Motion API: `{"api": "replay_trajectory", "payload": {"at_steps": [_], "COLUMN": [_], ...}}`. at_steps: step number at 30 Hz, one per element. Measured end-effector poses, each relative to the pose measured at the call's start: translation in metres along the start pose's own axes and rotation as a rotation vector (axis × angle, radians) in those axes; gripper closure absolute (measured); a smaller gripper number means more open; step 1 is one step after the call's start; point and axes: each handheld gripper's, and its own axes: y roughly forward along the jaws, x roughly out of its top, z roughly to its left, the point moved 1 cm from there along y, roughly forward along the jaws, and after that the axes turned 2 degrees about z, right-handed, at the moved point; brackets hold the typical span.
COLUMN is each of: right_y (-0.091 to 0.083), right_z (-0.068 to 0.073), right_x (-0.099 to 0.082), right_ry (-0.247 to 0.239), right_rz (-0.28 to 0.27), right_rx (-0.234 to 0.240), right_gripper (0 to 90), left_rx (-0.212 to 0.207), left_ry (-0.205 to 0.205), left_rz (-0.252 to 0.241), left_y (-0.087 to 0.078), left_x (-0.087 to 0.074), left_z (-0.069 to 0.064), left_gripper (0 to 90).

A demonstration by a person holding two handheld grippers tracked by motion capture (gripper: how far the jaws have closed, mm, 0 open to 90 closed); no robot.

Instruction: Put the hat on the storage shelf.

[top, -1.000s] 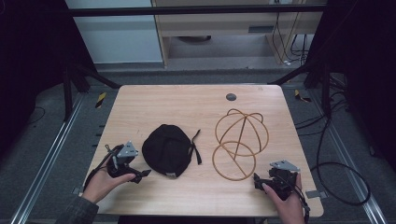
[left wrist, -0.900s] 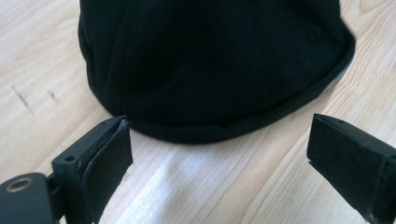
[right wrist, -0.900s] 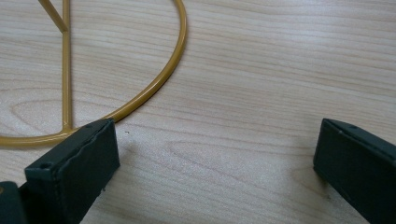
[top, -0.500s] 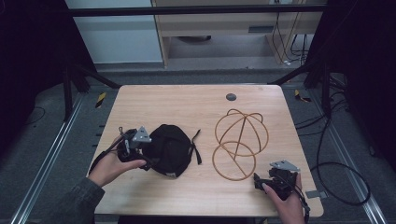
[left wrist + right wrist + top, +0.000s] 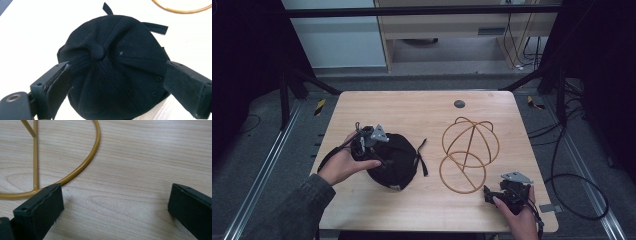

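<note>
at the table's left half: left gripper lining up on the cap

above the black cap (image 5: 393,160), left gripper (image 5: 117,85) hangs with jaws spread wide either side of the crown, nothing pinched, having just narrowed slightly. next move, i'd judge: drop and close on the fabric. right gripper (image 5: 115,207) sits spread near the right front corner, beside the wire stand (image 5: 468,152). cap: six panels, top button, loose back strap.
</note>
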Motion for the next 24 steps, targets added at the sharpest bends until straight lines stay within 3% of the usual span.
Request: {"api": "replay_trajectory", "payload": {"at_steps": [5, 14, 24], "right_y": [0.000, 0.000, 0.000], "right_z": [0.000, 0.000, 0.000], "right_x": [0.000, 0.000, 0.000], "right_ry": [0.000, 0.000, 0.005], "right_rz": [0.000, 0.000, 0.003], "right_rx": [0.000, 0.000, 0.003], "right_gripper": [0.4, 0.3, 0.4], "left_rx": [0.003, -0.019, -0.054], "left_ry": [-0.002, -0.033, -0.066], "left_rz": [0.028, 0.064, 0.081], "left_y": [0.003, 0.019, 0.035], "left_x": [0.008, 0.018, 0.015], "left_z": [0.004, 0.020, 0.025], "left_gripper": [10.7, 23.4, 39.1]}}
